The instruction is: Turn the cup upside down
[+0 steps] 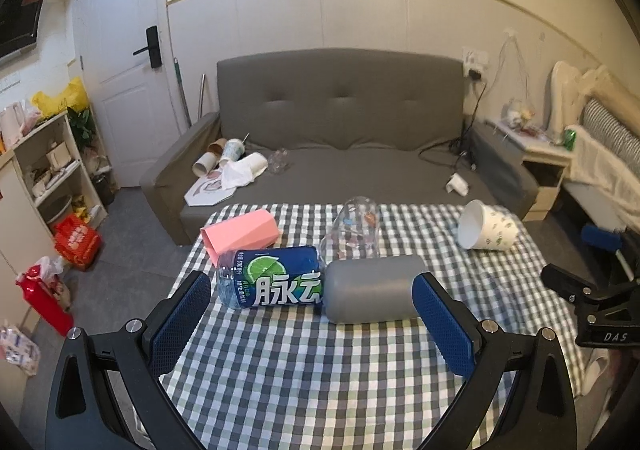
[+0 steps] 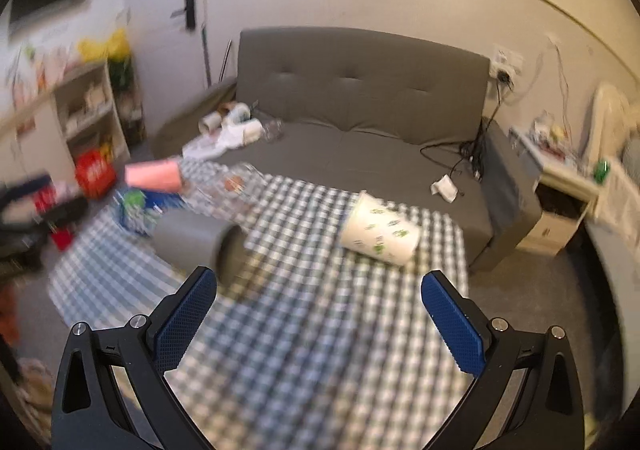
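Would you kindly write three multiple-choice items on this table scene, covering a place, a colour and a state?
1. What lies right beside the grey cup?
A. bottle
B. kettle
C. book

2. What colour is the folded carton?
A. yellow
B. pink
C. black

3. How does the white cup rest?
A. upright
B. upside down
C. on its side

Answers: 1 A, the bottle touches its end; 2 B, it is pink in both views; 3 C, its wall lies on the cloth.

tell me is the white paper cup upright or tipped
Tipped: the white paper cup lies on its side on the checked tablecloth, mouth facing left.
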The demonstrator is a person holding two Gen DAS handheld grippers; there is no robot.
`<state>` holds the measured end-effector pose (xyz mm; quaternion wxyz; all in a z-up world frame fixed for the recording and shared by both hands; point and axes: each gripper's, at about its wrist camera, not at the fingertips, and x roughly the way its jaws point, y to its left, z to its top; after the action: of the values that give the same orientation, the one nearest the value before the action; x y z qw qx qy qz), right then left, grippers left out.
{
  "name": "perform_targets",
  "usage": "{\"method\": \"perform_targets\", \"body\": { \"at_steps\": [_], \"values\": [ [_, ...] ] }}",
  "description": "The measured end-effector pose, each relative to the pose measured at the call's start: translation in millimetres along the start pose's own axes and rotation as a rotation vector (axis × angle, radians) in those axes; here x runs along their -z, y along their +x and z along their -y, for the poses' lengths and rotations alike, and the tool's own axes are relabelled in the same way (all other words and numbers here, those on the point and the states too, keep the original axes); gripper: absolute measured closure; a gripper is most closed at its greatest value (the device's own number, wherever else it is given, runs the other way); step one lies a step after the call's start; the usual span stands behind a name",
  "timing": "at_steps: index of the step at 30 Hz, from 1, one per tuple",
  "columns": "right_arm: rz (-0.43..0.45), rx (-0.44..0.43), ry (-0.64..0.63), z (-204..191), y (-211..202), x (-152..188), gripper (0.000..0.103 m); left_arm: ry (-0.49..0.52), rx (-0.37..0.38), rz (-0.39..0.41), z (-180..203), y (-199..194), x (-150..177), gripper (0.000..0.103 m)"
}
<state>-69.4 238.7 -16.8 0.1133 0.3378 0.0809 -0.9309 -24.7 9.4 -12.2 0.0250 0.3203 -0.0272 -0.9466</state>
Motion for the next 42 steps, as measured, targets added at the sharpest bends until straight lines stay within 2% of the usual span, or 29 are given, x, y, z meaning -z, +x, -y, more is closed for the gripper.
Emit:
{"method": "perform_targets", "body": {
  "at_steps": [6,12,21,24,29,35,42],
  "values": [
    [-0.083,0.014,-0.173,30,43,-18,0.000,-0.025,-0.028,-0.027,10,26,-11,0.000],
    [-0.178,0.019,-0.355,41,94,-27,0.000,-0.046,-0.042,-0.040,15,60,-21,0.000],
    [-0.280,0.027,-0.484,44,162,-27,0.001,-0.040,-0.022,-0.083,22,97,-22,0.000],
    [-0.307,0.038,-0.513,44,182,-28,0.006,-0.024,-0.019,-0.080,22,102,-22,0.000],
    [-0.320,0.030,-0.506,42,199,-27,0.014,-0.005,-0.016,-0.080,24,111,-24,0.000],
    [-0.345,0.009,-0.464,35,200,-32,0.033,0.001,-0.018,-0.085,24,114,-26,0.000],
    [-0.373,-0.003,-0.299,30,159,-40,0.035,-0.011,-0.032,-0.077,18,98,-27,0.000]
  ]
}}
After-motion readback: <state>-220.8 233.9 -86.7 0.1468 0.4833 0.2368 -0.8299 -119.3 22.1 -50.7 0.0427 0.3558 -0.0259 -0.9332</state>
